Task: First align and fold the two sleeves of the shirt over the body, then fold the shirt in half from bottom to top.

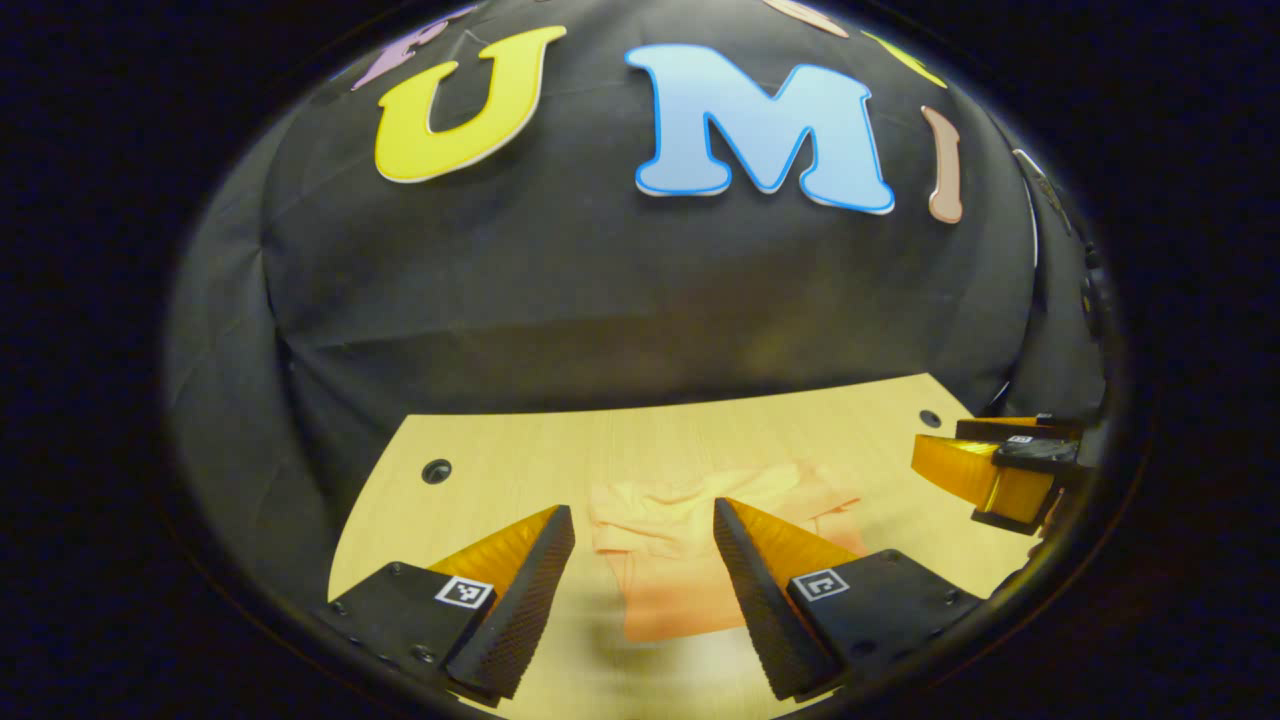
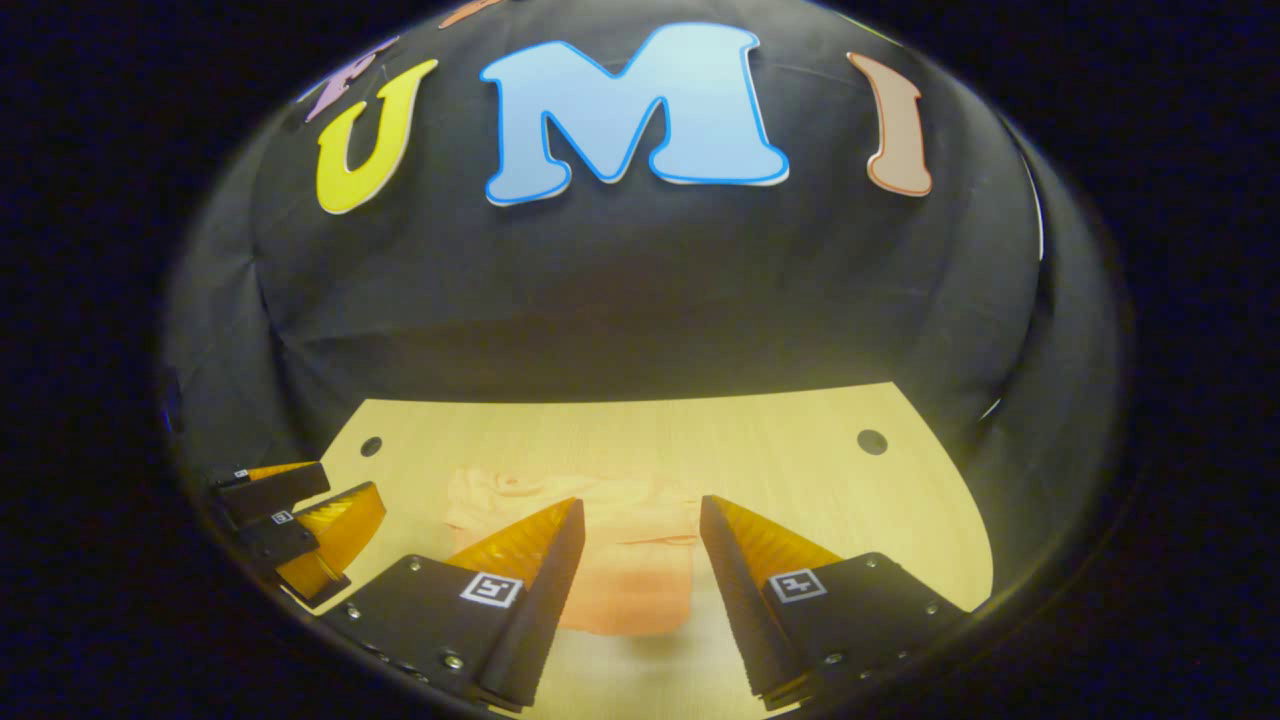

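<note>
Both our hand-held grippers, the left hand-held gripper [image 1: 644, 525] and the right hand-held gripper [image 2: 642, 520], hang wide open and empty above the desk [image 2: 800, 470], where we see the peach shirt [image 1: 670, 570] lying bunched and partly folded near the desk's middle, apart from both sets of fingers.

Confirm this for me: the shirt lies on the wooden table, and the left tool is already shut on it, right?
Not quite. The shirt does lie on the wooden table, but the left tool is open: the left gripper view shows its fingers spread apart above the fabric, holding nothing. The right tool is open too, in the right gripper view.
</note>
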Demonstrator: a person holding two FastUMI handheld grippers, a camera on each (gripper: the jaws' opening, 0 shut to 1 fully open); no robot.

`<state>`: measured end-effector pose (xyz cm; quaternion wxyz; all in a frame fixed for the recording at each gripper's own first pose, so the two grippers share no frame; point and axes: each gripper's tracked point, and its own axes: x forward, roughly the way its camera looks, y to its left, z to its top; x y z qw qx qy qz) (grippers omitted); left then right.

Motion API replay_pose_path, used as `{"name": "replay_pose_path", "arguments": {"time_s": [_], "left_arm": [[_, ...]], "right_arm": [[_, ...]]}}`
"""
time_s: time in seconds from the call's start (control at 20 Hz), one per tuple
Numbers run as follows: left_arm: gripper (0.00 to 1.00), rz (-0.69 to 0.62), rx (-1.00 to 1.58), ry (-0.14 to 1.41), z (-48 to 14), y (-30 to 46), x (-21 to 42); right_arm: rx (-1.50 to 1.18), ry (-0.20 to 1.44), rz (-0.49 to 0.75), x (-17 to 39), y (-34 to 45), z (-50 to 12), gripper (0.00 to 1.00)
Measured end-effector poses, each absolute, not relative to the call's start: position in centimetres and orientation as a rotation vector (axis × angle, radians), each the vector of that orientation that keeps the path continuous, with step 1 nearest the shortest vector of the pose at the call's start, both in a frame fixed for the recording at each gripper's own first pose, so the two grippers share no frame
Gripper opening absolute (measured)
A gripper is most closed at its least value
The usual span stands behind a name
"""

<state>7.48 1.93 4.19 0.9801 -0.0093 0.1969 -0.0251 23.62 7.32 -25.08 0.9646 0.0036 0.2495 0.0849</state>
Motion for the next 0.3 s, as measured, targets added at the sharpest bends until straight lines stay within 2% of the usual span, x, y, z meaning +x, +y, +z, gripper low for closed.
{"name": "replay_pose_path", "arguments": {"time_s": [0.25, 0.3], "left_arm": [[0.94, -0.051, -0.017, 0.295, 9.8, 1.1, 1.2], [0.94, -0.051, -0.017, 0.276, 10.5, 1.1, 0.1]], "right_arm": [[0.001, 0.402, 0.200, 21.4, 7.6, -23.3, 0.75], [0.007, 0.384, 0.206, 21.1, 7.5, -22.9, 0.71]]}}
